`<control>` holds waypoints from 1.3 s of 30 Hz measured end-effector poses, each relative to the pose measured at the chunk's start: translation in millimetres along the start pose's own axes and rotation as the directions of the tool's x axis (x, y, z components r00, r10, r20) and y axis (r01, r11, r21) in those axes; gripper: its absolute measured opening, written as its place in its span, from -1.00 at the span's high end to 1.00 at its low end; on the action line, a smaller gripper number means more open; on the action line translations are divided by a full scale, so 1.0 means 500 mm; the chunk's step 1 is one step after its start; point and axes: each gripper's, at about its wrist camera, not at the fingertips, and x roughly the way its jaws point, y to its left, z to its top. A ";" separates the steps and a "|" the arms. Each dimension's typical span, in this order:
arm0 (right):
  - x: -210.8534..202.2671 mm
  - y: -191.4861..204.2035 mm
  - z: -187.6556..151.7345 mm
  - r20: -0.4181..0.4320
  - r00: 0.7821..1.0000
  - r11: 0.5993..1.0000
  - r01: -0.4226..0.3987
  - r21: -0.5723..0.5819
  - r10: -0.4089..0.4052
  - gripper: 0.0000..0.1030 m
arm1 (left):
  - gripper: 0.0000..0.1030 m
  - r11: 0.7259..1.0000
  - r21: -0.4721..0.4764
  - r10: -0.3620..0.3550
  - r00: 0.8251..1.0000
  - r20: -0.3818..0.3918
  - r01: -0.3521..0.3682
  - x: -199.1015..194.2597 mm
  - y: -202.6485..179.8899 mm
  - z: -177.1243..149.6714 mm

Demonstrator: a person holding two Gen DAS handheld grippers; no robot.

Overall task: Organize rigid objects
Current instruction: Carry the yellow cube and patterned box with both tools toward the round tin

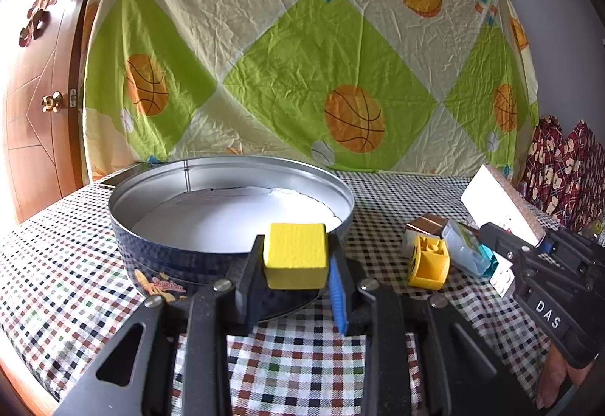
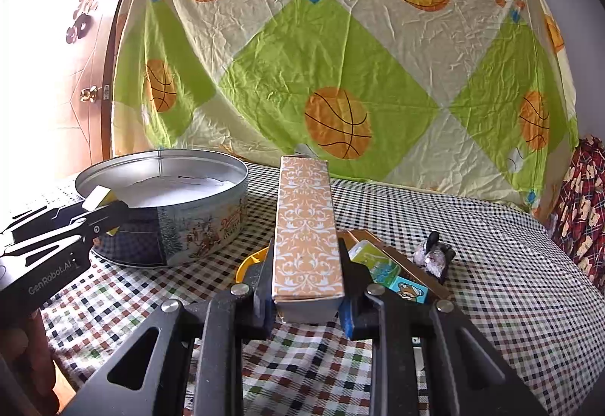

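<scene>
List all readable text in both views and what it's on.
"DAS": white letters on the right tongs body, left wrist view.
"GenRobot.AI": on the left tongs body, right wrist view.
Red script on the round tin: looks like a brand, too blurred to read for sure.
More lettering on the tin's side in the right wrist view: cut off and blurred.
Small blue carton: picture only, no readable text.

Black grippers, blue-padded fingers (image 1: 337,297), silver screws
</scene>
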 end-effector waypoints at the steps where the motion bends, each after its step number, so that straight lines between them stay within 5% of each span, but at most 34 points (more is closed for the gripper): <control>1: 0.001 0.002 0.000 0.000 1.000 1.000 -0.002 -0.001 0.002 0.47 | 0.45 1.000 -0.003 0.004 1.000 0.004 -0.004 -0.001 0.003 0.003; 39: 0.028 0.120 0.023 -0.012 0.991 0.990 -0.131 -0.048 0.131 0.47 | 0.45 0.996 -0.056 0.076 0.997 0.020 -0.075 0.000 0.098 0.017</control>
